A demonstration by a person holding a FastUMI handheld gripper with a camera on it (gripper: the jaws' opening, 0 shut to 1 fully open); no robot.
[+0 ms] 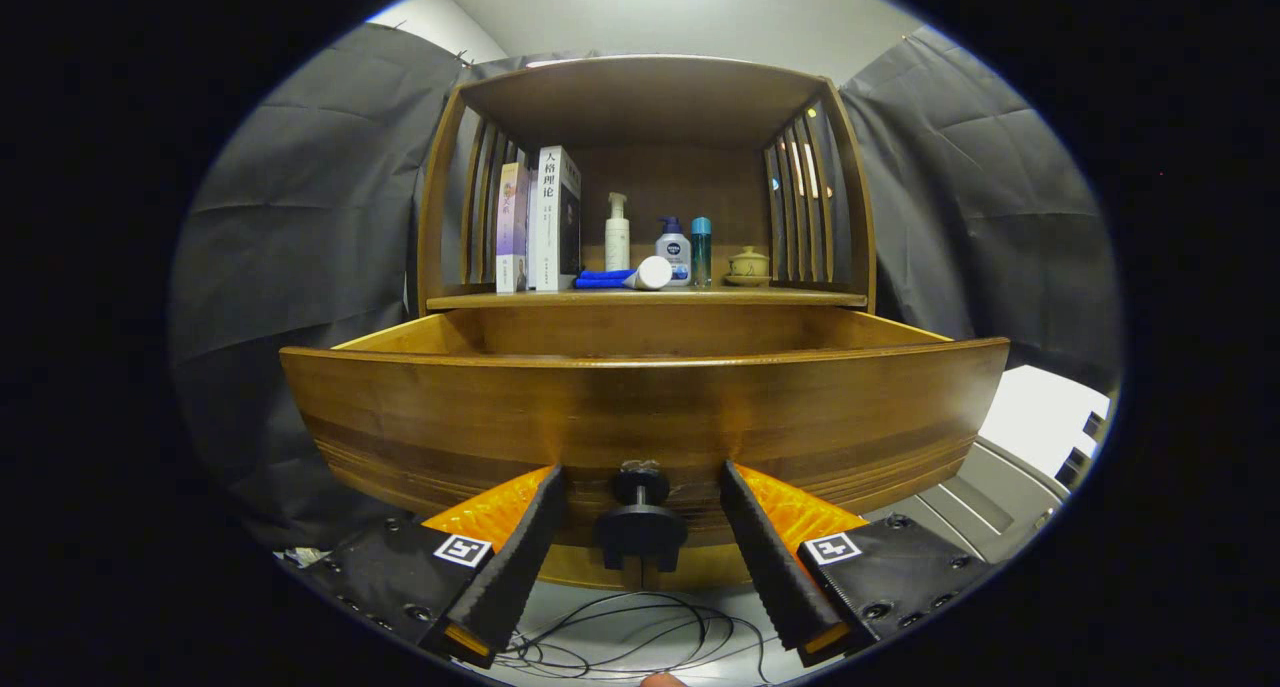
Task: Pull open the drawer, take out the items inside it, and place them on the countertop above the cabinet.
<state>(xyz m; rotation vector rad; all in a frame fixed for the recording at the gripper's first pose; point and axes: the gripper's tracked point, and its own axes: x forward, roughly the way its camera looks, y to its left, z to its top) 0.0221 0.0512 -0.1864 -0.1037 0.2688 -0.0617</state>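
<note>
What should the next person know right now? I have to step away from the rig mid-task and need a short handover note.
Gripper: open, fingers either side of the drawer knob, not pressing on it.
Drawer: already pulled out toward the gripper; its inside is hidden behind the front panel, so the contents cannot be told.
Countertop above it: carries books, bottles, a blue tube and a small lidded cup.
Done: drawer open.
Left: let go of the knob area, lift over the drawer front, check inside, move anything found onto the countertop.
</note>
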